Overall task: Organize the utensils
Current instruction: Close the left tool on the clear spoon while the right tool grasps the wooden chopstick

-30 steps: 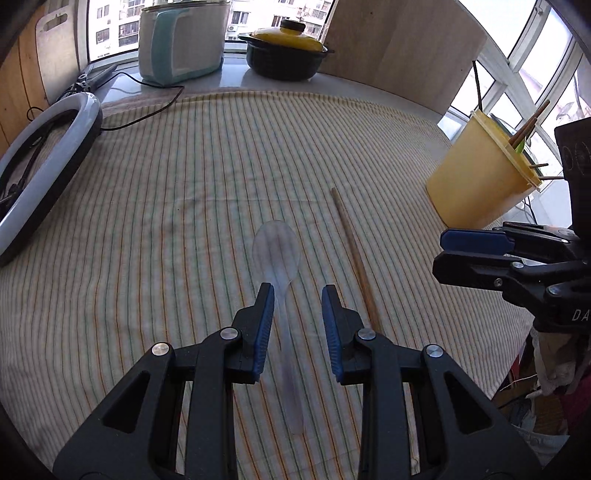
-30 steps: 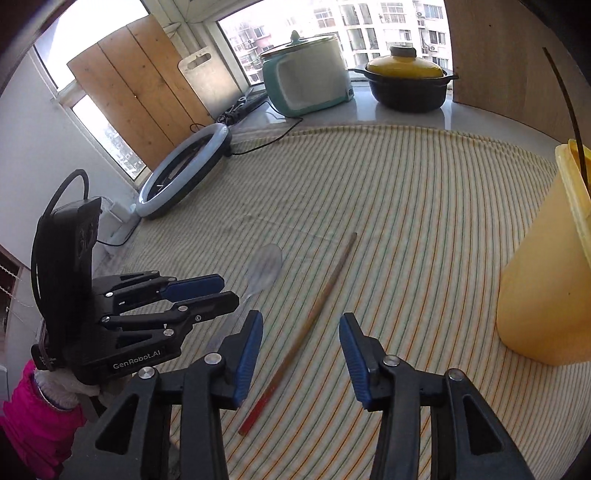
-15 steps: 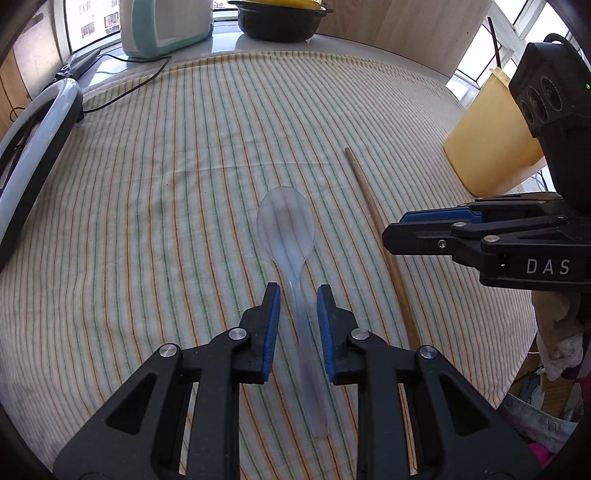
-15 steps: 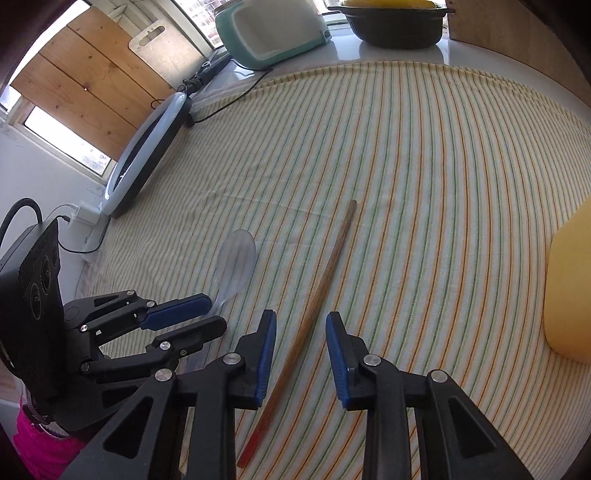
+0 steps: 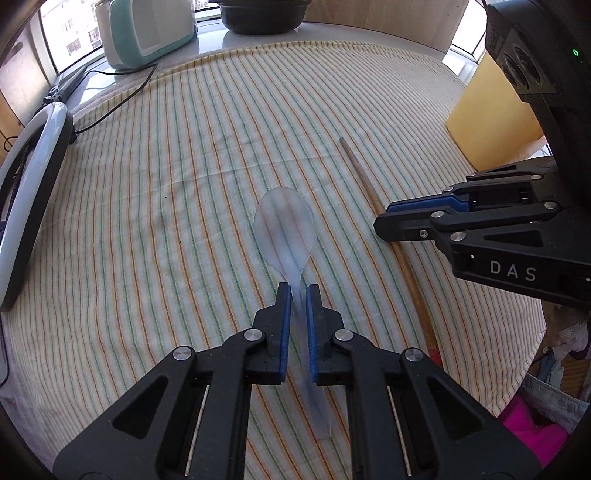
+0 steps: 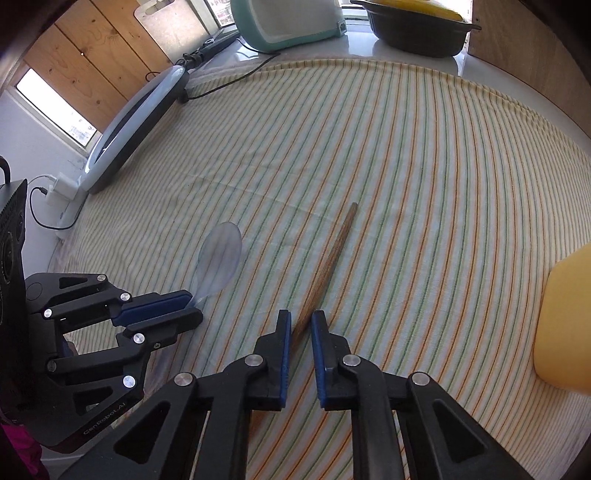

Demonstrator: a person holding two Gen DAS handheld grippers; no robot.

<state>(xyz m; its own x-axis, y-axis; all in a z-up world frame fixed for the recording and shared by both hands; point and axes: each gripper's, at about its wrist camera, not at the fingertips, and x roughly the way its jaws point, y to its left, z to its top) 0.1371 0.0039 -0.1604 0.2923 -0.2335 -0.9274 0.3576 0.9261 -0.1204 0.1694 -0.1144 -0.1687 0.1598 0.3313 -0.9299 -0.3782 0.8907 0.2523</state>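
A translucent spoon (image 5: 284,229) lies on the striped cloth, bowl away from me. My left gripper (image 5: 298,291) is finishing its closing, and its blue pads press both sides of the spoon's handle. A wooden chopstick (image 6: 334,251) with a red end lies to the right of the spoon (image 6: 219,258). My right gripper (image 6: 301,317) straddles its near half with the jaws closing. A sliver of cloth still shows between the stick and the right pad. From the side, the right gripper (image 5: 380,221) sits over the chopstick (image 5: 364,177), and the left gripper (image 6: 195,306) is down at the spoon's handle.
A yellow utensil container (image 5: 487,122) stands at the right edge of the cloth. A ring light (image 5: 33,184) lies along the left side with its cable (image 5: 122,96). A teal appliance (image 5: 151,29) and a black pot (image 5: 262,14) stand at the back.
Both grippers came down toward the cloth and narrowed their jaws. The left took hold of the spoon's handle. The right moved in over the chopstick.
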